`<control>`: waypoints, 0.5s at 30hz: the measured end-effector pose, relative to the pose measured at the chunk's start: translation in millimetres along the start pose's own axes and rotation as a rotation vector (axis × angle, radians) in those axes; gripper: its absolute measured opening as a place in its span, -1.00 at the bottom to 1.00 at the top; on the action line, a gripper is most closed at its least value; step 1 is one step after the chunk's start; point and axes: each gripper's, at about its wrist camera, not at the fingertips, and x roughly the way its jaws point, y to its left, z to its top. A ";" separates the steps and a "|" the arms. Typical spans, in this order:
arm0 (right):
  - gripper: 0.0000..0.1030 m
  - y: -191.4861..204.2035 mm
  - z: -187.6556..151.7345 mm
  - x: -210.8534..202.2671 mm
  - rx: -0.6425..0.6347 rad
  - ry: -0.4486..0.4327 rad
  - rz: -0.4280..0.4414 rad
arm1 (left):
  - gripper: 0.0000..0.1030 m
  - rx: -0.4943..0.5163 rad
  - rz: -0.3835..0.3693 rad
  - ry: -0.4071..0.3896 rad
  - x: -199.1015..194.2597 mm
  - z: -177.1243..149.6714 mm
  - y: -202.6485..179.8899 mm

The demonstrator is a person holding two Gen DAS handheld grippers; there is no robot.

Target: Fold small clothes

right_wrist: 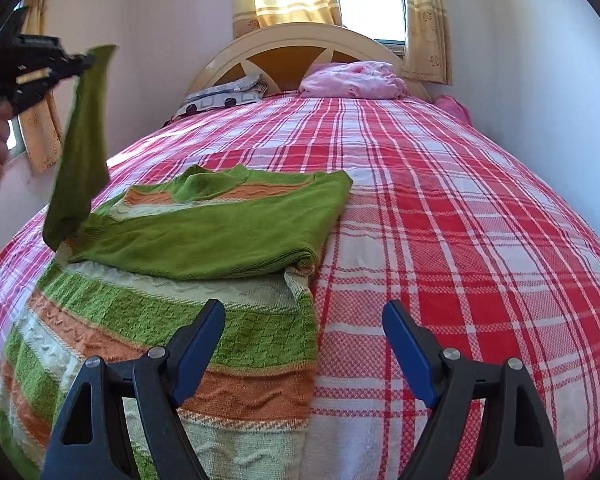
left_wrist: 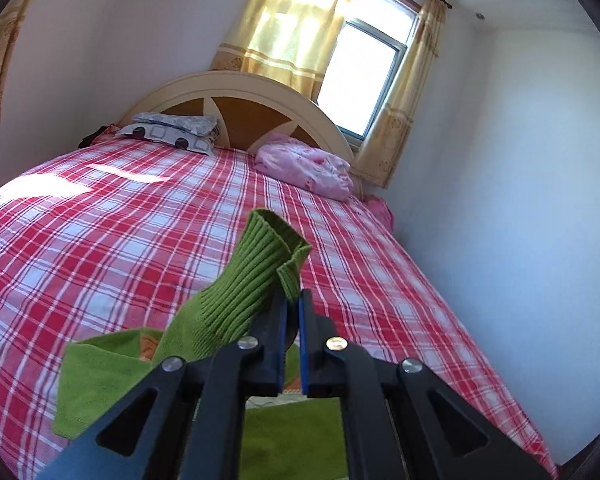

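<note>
The left claw (right_wrist: 86, 60) pinches the sweater's green sleeve (right_wrist: 80, 152), lifted above the bed (right_wrist: 440, 208). The sweater (right_wrist: 204, 240) lies on the bed's left half. The right claw (right_wrist: 304, 312) hovers wide, holding nothing.

Two black plastic grippers: blue-padded fingers (right_wrist: 410, 350), silver pivot screws (right_wrist: 451, 353), triangular cut-outs.

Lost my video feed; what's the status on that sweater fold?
Left gripper shut on green sleeve, lifted off bed. Right gripper open, empty, over striped sweater. Other sleeve already folded across. Plaid bedsheet beside it clear.
</note>
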 end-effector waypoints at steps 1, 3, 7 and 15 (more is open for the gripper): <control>0.58 -0.7 -1.0 -1.4 0.002 -0.006 -0.001 | -0.90 0.053 0.032 0.007 12.8 -14.6 -15.1; 0.58 -1.5 -1.5 -2.6 0.005 -0.016 -0.002 | -0.90 0.125 0.059 0.029 30.9 -37.1 -34.0; 0.58 -5.3 -2.3 -2.9 0.016 -0.022 0.009 | -0.90 0.255 0.098 0.111 69.3 -82.4 -67.4; 0.59 -19.1 -4.2 6.3 0.082 0.016 0.040 | -0.12 0.440 0.065 0.191 65.2 -112.9 -89.1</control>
